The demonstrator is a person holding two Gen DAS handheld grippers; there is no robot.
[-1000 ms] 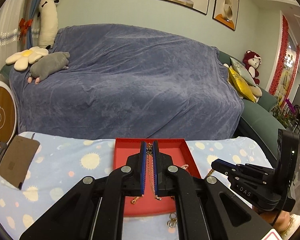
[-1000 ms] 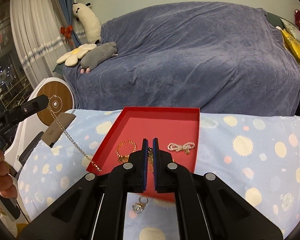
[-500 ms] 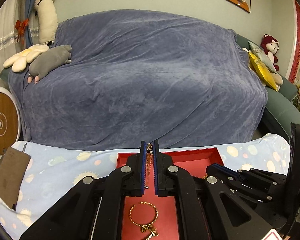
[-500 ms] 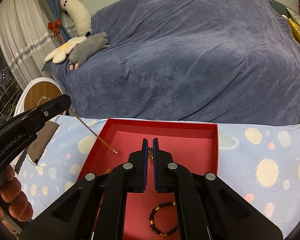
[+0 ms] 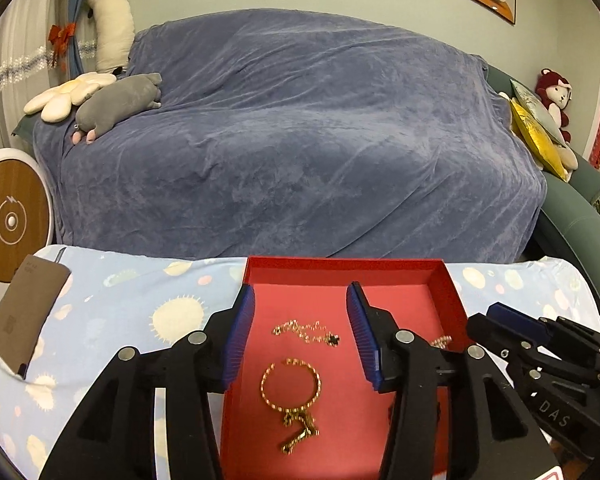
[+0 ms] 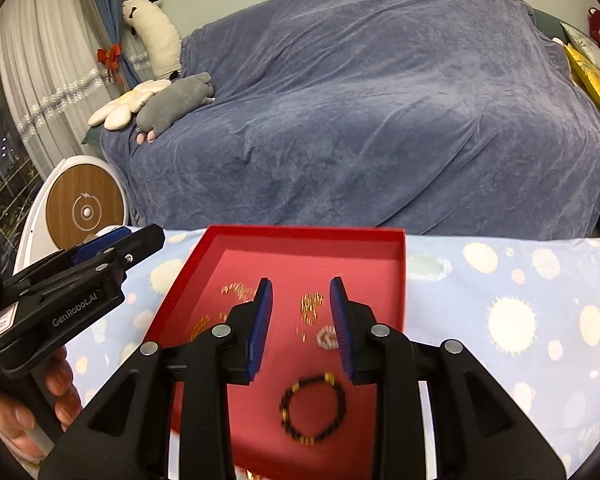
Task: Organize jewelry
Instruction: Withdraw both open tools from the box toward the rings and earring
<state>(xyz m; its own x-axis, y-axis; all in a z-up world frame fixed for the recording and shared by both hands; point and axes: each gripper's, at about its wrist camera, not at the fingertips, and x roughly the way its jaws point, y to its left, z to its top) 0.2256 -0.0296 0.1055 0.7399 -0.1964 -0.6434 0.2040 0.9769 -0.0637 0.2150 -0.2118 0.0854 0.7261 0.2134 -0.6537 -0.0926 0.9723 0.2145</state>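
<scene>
The red tray [image 5: 446,280] lies on the sun-print tablecloth [image 6: 500,280]. Over it, the left gripper [image 5: 300,332] and right gripper [image 6: 300,312] both hang spread wide, holding nothing. Inside the tray, the left view alone shows the gold bracelet [image 5: 291,386] and loose chain [image 5: 304,330] sharply; only the right shows the dark bead bracelet [image 6: 312,408], blurred.

Left gripper [image 6: 112,252] side housing, near left of right wrist view: "GenRobot.AI", white lettering on black.
Right gripper [image 5: 500,316] body, near right of left wrist view: "DAS", pale lettering on black.
Round wooden panel [image 6: 85,211], far left: white lightning-bolt sign inside a ring.
Brown card [image 5: 27,316], left: printed marks too small to read.
</scene>
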